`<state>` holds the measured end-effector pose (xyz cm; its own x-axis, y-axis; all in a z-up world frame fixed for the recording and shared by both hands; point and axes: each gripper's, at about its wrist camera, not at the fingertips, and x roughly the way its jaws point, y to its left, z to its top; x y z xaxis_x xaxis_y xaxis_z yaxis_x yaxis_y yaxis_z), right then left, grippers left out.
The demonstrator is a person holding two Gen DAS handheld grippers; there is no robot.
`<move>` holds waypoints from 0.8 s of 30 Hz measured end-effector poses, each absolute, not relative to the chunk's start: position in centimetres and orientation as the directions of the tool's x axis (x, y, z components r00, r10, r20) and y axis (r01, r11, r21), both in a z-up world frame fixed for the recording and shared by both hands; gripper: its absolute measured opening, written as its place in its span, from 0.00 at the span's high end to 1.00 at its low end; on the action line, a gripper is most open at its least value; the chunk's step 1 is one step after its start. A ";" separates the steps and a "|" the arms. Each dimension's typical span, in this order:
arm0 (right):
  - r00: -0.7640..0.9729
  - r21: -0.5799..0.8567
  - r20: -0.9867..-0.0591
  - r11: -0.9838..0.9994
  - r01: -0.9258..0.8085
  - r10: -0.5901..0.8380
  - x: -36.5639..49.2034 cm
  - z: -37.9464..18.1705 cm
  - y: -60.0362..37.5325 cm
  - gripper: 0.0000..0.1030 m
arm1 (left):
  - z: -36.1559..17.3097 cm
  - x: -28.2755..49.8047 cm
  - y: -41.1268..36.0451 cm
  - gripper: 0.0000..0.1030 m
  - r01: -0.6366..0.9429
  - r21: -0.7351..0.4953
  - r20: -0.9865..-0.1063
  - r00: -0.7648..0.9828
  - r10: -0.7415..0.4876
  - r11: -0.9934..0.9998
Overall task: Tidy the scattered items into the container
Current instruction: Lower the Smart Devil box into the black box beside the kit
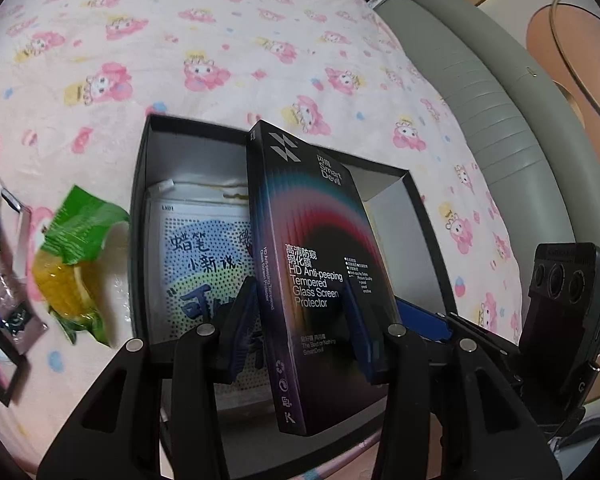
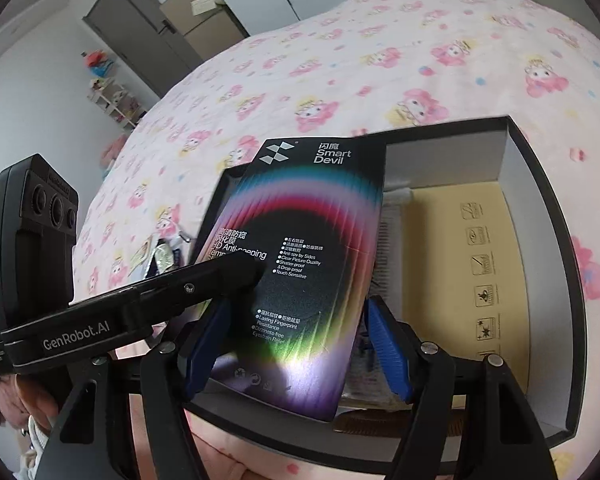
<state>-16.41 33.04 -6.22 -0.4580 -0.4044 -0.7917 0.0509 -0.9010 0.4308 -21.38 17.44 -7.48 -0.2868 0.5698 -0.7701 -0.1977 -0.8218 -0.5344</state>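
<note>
A black Smart Devil screen protector box (image 1: 316, 264) is held tilted over the open black container (image 1: 140, 208) on the bed. My left gripper (image 1: 300, 312) is shut on the box across its width. In the right wrist view the same box (image 2: 300, 272) sits between the blue pads of my right gripper (image 2: 296, 340), and the left gripper's finger (image 2: 220, 276) lies across its face. The right pads stand at the box's edges; contact is unclear. The container (image 2: 540, 184) holds a printed packet (image 1: 200, 256) and a yellow sheet (image 2: 440, 240).
A green and yellow snack wrapper (image 1: 76, 264) and several small sachets (image 1: 4, 280) lie on the pink cartoon blanket (image 1: 220, 40) left of the container. A grey padded bed frame (image 1: 500, 120) runs along the right. The sachets also show in the right wrist view (image 2: 160, 256).
</note>
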 end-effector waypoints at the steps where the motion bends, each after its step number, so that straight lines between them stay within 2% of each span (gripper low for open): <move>1: -0.450 0.429 -0.797 -0.902 0.045 -0.402 -16.7 -6.5 33.1 0.35 | -7.8 -21.5 17.5 0.58 -0.193 -0.534 -0.775 -0.279 0.568 -0.823; 3: -0.429 0.416 -0.813 -0.908 0.043 -0.393 -16.9 -7.1 33.0 0.35 | -8.6 -21.5 17.8 0.58 -0.181 -0.515 -0.793 -0.269 0.546 -0.838; 6: -0.384 0.390 -0.842 -0.919 0.047 -0.377 -17.5 -8.4 32.6 0.36 | -9.3 -21.4 18.7 0.64 -0.183 -0.456 -0.829 -0.269 0.491 -0.871; 8: -0.359 0.406 -0.845 -0.912 0.050 -0.396 -17.9 -9.1 32.6 0.41 | -9.8 -21.7 18.9 0.69 -0.173 -0.461 -0.833 -0.253 0.492 -0.870; 15: -0.339 0.397 -0.861 -0.918 0.019 -0.379 -18.4 -10.1 33.2 0.42 | -10.2 -21.8 19.5 0.69 -0.161 -0.405 -0.857 -0.277 0.435 -0.900; 19: -0.348 0.362 -0.874 -0.932 0.004 -0.341 -18.4 -10.1 33.4 0.42 | -9.3 -21.3 19.7 0.69 -0.172 -0.328 -0.868 -0.333 0.368 -0.929; 24: -0.358 0.244 -0.911 -0.967 -0.066 -0.206 -18.6 -10.3 34.2 0.42 | -9.9 -22.5 20.8 0.69 -0.163 -0.243 -0.912 -0.297 0.282 -0.956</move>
